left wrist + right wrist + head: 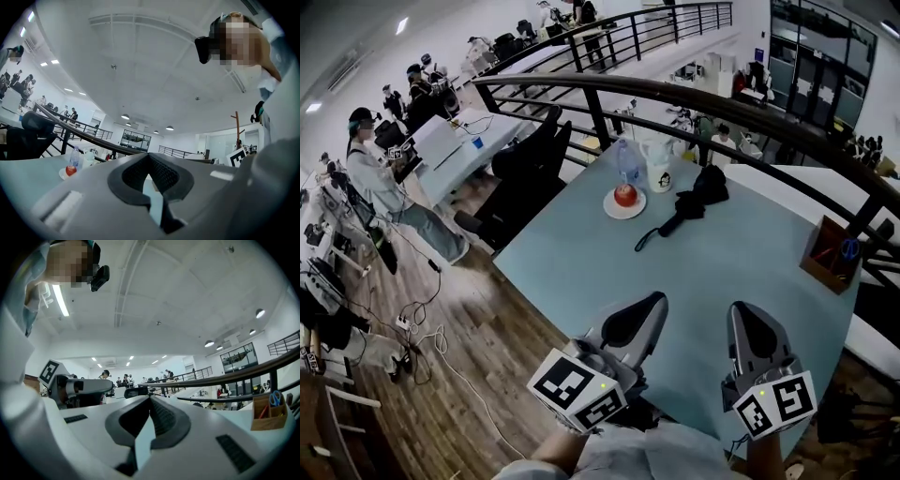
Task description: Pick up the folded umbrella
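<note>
Left claw (pixel 654 300), right claw (pixel 742 311) closed, empty, at near desk (pixel 581 253) edge; umbrella (pixel 694 202) by far edge. Open one wide, grip its middle.

One pale green rectangular table (pixel 581 272) carries one folded black umbrella (pixel 692 204), one red apple (pixel 625 194), one round white plate (pixel 623 215), one clear plastic water bottle (pixel 627 161), one white printed cup (pixel 658 171) and one brown wooden box (pixel 820 267) with one pair of blue-handled scissors (pixel 849 248). Two grey hand-held tools: left gripper (pixel 651 304), right gripper (pixel 747 313).
</note>
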The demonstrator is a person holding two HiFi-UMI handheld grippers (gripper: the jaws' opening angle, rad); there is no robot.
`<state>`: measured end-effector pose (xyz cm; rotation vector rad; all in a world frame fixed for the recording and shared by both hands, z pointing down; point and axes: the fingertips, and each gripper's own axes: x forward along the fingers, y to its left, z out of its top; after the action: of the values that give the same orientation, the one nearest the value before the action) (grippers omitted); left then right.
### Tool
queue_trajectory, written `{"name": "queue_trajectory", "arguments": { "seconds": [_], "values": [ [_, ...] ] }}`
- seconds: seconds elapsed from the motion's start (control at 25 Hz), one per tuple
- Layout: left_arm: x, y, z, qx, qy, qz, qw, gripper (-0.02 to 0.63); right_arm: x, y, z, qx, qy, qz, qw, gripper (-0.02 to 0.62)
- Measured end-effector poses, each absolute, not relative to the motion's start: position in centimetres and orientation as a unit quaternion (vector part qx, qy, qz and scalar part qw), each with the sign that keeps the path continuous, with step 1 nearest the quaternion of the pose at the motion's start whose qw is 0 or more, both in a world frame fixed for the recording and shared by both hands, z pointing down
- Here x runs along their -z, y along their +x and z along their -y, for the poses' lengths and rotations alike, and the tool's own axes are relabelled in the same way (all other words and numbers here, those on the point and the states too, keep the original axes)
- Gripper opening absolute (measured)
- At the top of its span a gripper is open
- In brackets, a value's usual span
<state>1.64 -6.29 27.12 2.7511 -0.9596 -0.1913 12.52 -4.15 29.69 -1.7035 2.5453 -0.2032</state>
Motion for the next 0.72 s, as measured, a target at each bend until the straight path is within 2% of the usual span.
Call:
{"name": "queue_trajectory", "arguments": {
  "seconds": [0.72],
  "values": [
    [-27.1, -6.2, 17.9, 0.053, 0.956, 0.257, 0.128, 0.005, -27.8, 4.4, 13.7, 0.062, -0.621, -0.781, 0.016, 0.0]
  ]
}}
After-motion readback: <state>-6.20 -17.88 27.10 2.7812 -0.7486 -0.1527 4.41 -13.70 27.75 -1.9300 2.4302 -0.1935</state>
